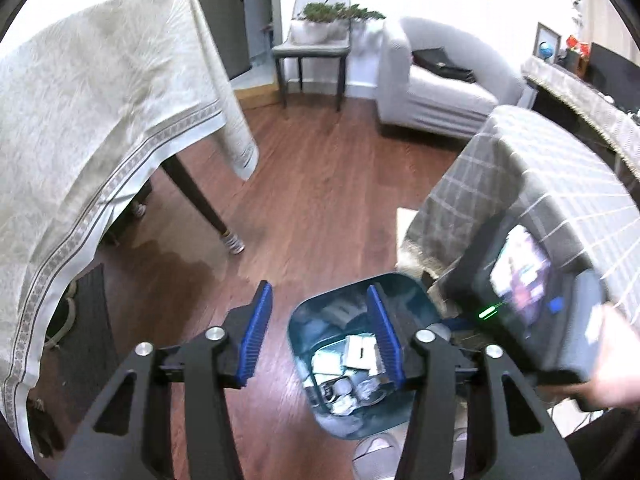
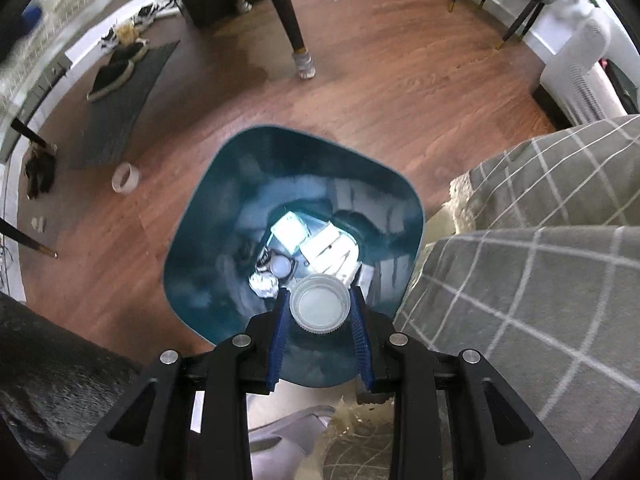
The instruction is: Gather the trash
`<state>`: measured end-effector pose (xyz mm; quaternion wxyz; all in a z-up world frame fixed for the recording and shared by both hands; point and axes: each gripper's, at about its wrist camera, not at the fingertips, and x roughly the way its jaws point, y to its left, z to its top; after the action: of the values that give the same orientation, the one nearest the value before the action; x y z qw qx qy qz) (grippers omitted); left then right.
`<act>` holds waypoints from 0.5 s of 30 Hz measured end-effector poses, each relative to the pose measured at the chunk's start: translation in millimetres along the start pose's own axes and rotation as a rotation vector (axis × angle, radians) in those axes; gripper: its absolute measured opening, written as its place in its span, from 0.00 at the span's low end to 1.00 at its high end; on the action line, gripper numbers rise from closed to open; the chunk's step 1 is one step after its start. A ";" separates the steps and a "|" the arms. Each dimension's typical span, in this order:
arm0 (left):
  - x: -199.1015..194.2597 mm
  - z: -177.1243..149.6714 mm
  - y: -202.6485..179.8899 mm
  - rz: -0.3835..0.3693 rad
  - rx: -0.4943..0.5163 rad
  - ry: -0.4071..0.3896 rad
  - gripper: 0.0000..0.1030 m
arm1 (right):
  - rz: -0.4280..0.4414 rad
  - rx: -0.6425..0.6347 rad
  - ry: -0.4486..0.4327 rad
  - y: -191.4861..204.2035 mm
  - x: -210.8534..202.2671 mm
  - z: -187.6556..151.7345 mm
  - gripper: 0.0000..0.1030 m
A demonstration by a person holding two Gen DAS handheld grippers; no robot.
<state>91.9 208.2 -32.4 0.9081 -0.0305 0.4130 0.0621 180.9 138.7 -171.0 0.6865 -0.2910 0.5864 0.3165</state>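
Note:
A teal trash bin [image 2: 200, 272] stands on the wooden floor, with paper, foil and small containers at its bottom [image 2: 316, 248]. My right gripper [image 2: 320, 308] points straight down over the bin's near side and is shut on a clear plastic cup [image 2: 319, 306], seen mouth-up between the blue pads. In the left wrist view the same bin [image 1: 308, 320] lies below my left gripper [image 1: 320, 332], which is open with nothing between its fingers. The right pad overlaps the bin's opening in that view.
A table with a cream cloth [image 1: 80, 128] stands left; its leg [image 2: 288, 12] is beyond the bin. A grey checked cloth [image 2: 540, 280] borders the bin's right. A tape roll [image 2: 126, 178] and scraps lie on the floor left. A hand holds the other gripper's body [image 1: 532, 300].

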 end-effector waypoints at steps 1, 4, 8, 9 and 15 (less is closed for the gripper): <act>-0.5 1.7 -2.3 -0.011 -0.005 -0.005 0.45 | -0.009 -0.007 0.014 1.4 4.6 -1.4 0.29; -9.2 7.6 -2.2 -0.051 -0.032 -0.036 0.39 | -0.034 -0.013 0.049 1.9 15.0 -5.2 0.30; -20.6 13.6 4.6 -0.081 -0.068 -0.073 0.39 | -0.041 -0.017 0.074 0.4 21.9 -10.3 0.40; -22.9 14.7 6.0 -0.081 -0.070 -0.078 0.41 | -0.037 -0.016 0.073 0.2 21.2 -11.2 0.41; -38.9 14.1 11.1 -0.070 -0.065 -0.105 0.47 | -0.021 -0.004 0.027 0.0 2.2 -12.9 0.41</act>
<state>75.6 217.3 6.1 0.9286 -0.0709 0.3614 0.0449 173.2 129.0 -175.0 0.6812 -0.3028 0.5920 0.3063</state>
